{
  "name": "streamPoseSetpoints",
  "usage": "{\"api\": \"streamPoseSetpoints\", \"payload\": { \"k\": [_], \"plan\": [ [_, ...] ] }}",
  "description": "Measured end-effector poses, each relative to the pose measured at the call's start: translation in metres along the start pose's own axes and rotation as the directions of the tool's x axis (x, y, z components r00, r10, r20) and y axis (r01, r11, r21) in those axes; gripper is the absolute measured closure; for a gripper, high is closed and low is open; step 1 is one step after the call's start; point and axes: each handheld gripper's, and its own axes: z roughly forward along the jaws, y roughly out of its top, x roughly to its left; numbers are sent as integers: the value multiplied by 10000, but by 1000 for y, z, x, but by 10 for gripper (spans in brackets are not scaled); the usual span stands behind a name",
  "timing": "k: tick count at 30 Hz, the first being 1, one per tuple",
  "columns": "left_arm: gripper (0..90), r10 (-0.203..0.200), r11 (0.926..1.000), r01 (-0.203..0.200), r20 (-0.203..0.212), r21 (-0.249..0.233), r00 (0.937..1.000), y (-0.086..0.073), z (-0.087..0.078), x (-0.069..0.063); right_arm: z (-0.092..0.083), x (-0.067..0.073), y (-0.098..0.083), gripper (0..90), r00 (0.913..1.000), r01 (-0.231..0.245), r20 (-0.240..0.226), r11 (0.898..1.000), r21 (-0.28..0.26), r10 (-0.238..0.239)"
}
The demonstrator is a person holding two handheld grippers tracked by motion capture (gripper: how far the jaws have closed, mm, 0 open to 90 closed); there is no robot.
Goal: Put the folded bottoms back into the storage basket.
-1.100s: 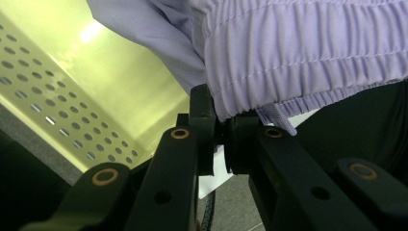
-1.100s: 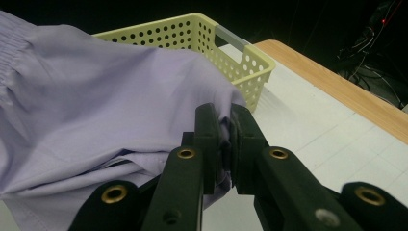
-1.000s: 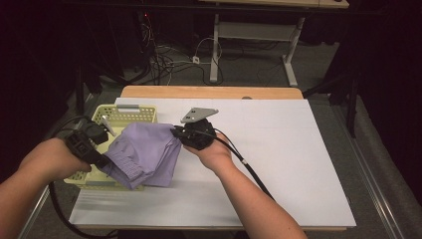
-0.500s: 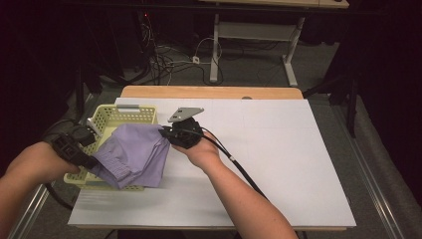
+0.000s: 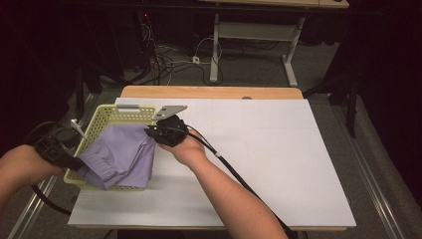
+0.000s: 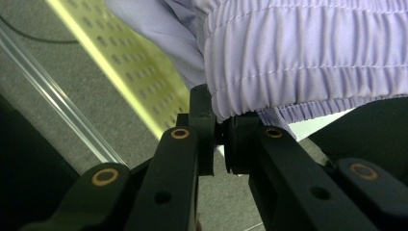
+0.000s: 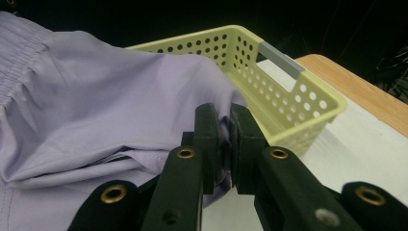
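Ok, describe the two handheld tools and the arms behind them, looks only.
Both tools are black. The right tool carries a grey three-cornered plate on top and trails a black cable with a pale band. Close up, its jaws have brass-coloured rivets. The left tool trails a black cable too. Both forearms are bare, no sleeves.

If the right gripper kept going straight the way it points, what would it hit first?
The right gripper already pinches the purple cloth; straight on it would push into more cloth, then probably the yellow basket wall behind, though depth is hard to judge.
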Motion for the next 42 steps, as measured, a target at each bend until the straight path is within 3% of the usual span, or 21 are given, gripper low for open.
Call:
{"api": "streamPoseSetpoints", "payload": {
  "k": [16,27,42],
  "plan": [
    [821,-365,9993,365,-123,-47,9993,-16,-5,18,30,3,18,848,9997,130,-229,9999,60,-129],
    [820,-390,9986,390,16,-368,9992,-3,4,21,28,-10,21,848,10000,47,15,9999,108,-47],
    [819,-480,9986,484,164,-215,9987,0,23,23,43,-13,12,848,10000,-32,36,9987,507,31]
  ]
}}
